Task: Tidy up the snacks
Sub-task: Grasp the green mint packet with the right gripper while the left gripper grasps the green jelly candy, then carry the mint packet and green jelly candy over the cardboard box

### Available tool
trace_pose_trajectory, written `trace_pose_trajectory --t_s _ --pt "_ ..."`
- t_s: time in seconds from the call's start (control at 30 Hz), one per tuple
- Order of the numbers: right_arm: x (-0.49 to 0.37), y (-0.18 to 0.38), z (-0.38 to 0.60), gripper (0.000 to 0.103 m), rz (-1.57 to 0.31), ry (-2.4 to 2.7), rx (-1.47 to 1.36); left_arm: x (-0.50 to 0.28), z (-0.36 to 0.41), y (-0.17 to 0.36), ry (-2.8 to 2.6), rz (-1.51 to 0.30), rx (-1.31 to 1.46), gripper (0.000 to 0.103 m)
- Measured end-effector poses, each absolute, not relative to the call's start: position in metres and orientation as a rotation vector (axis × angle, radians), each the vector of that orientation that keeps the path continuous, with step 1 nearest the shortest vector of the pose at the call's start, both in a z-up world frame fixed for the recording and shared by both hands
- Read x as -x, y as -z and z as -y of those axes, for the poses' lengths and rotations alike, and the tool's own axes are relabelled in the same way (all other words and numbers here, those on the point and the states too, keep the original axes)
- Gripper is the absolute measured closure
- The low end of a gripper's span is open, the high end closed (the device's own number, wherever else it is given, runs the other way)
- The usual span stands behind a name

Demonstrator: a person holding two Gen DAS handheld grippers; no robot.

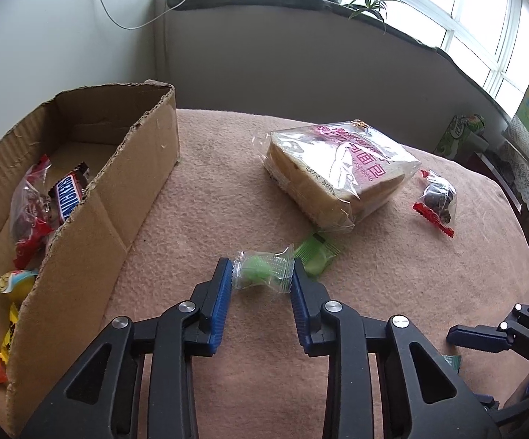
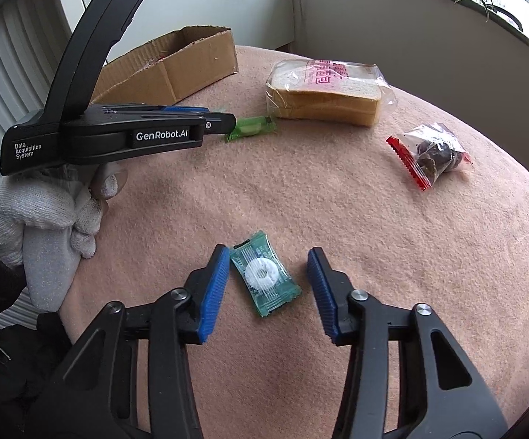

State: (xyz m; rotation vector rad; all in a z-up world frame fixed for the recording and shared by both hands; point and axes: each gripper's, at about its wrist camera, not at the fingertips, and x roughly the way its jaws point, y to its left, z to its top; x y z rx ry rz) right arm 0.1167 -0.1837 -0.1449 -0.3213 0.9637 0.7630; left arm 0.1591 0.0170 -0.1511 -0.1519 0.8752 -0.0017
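Snacks: clear-wrapped pale-green candy (image 1: 262, 269), long axis three-to-nine o'clock, sits pinched between the left hand-held gripper (image 1: 262, 274) pads; right hand-held gripper (image 2: 266, 278) stands apart around a teal-wrapped white ring candy (image 2: 264, 278).

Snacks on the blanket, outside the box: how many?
5: clear-wrapped green candy between left tongs, green packet behind, bread, dark snack bag, mint between right tongs.

Blue ribbed tongs (image 1: 262, 274), pale green sweet (image 1: 261, 270), teal wrapper (image 2: 264, 278) with white ring, salmon-pink cloth (image 2: 301, 201)
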Motion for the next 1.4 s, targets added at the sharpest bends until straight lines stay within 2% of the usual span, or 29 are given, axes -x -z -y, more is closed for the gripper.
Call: trace_pose_trajectory --t_s 0.1,0.2,0.33,0.6,0.67,1.07,1.4 --pt "-0.113 0.145 0.182 0.061 -0.946 -0.760 0.350 -0.160 -0.020 0.152 0.001 -0.877 0.157 0.081" --pt "-0.112 0.145 0.182 0.069 -0.941 -0.751 0.357 -0.160 -0.024 0.152 0.002 -0.876 0.175 0.087" --pt "-0.111 0.144 0.186 0.075 -0.940 -0.751 0.345 -0.159 -0.025 0.152 0.006 -0.873 0.178 0.088" --pt "-0.109 0.140 0.195 0.078 -0.937 -0.744 0.321 -0.153 -0.027 0.147 0.015 -0.854 0.174 0.088" --pt "-0.110 0.139 0.198 0.084 -0.938 -0.739 0.310 -0.151 -0.027 0.146 0.019 -0.850 0.171 0.088" --pt "-0.111 0.131 0.213 0.085 -0.936 -0.725 0.265 -0.142 -0.022 0.139 0.038 -0.831 0.161 0.088" --pt "-0.105 0.103 0.214 0.085 -0.875 -0.726 0.250 -0.123 -0.022 0.115 0.054 -0.779 0.168 0.088"
